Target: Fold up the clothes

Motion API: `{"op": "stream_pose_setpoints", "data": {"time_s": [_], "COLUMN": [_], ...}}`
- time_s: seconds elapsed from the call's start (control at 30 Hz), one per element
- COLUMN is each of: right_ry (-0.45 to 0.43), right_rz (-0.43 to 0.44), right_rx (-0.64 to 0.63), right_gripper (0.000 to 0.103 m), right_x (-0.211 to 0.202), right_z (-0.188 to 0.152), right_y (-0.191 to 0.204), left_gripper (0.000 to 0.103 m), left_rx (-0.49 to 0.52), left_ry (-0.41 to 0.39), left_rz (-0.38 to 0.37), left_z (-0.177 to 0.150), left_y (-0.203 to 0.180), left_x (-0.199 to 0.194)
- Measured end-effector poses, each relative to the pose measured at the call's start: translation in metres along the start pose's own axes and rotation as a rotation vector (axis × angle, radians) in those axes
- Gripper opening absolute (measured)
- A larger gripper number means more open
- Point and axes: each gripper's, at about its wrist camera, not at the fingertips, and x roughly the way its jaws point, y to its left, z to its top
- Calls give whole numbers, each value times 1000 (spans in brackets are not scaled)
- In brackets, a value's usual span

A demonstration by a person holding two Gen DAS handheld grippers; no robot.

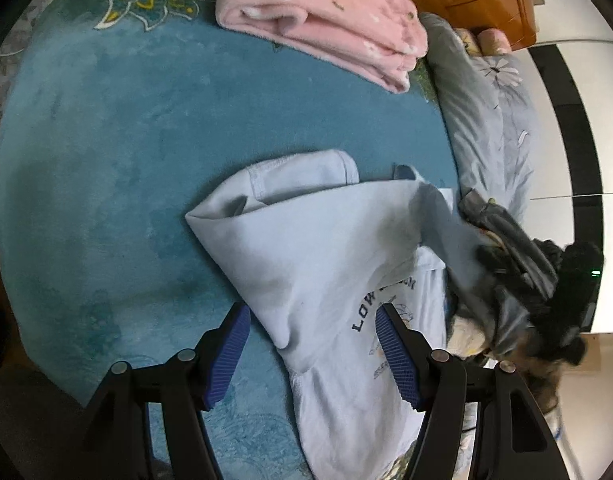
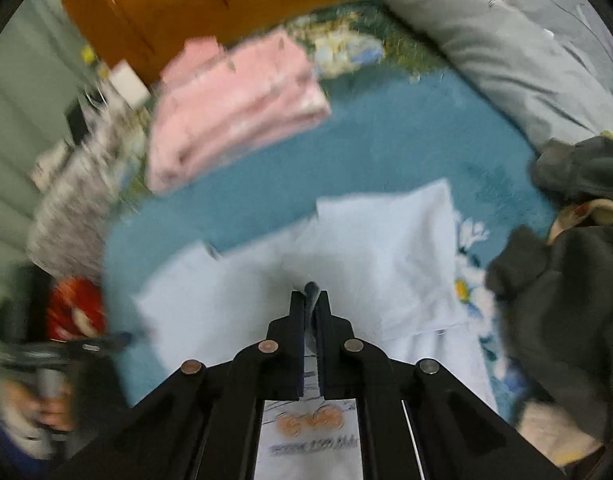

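My right gripper (image 2: 311,300) has its jaws pinched tight on a fold of the pale blue sweatshirt (image 1: 326,264), lifting that edge over the rest of the garment. My left gripper (image 1: 312,322) hangs above the same sweatshirt with its jaws wide apart and nothing between them; the printed chest lettering shows just beside its right finger. The sweatshirt lies partly folded on a teal blanket (image 1: 106,152) spread over the bed. A folded pink blanket (image 1: 326,16) sits farther back, well apart from it. A grey floral quilt (image 1: 490,120) lies bunched along the right, with a heap of dark clothes (image 2: 566,300) near the sweatshirt. An orange wooden cabinet (image 2: 154,4) stands behind.
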Motion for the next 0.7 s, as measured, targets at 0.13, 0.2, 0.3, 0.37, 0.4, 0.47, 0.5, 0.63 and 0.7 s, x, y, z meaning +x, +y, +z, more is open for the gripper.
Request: {"op": "stream_pose_setpoints", "data": {"time_s": [0.13, 0.2, 0.3, 0.37, 0.4, 0.47, 0.5, 0.63, 0.7], "right_ry": [23, 52, 72, 22, -11, -38, -13, 114, 182], "right_rz": [86, 180, 417, 480, 448, 355, 251, -61, -183], "right_rx": [-160, -198, -235, -259, -276, -276, -275, -291, -249], "right_gripper": [4, 4, 4, 4, 4, 4, 4, 4, 4], "right_x": [-37, -44, -70, -93, -101, -102, -84, -4, 33], "right_z": [11, 15, 16, 21, 25, 34, 39, 49, 48], "right_y": [52, 76, 113, 116, 111, 94, 77, 15, -12], "left_gripper": [69, 69, 69, 69, 69, 69, 69, 69, 69], "left_rx": [-7, -10, -14, -8, 1, 14, 19, 46, 62], "left_ry": [-59, -89, -138, -178, -193, -205, -202, -146, -106], "left_rz": [-16, -24, -28, -10, 1, 13, 13, 21, 41], "left_z": [6, 10, 14, 17, 18, 21, 22, 22, 17], "left_y": [6, 9, 13, 15, 15, 13, 11, 1, -4], "left_x": [-24, -36, -56, -71, -77, -80, -79, -57, -41]}}
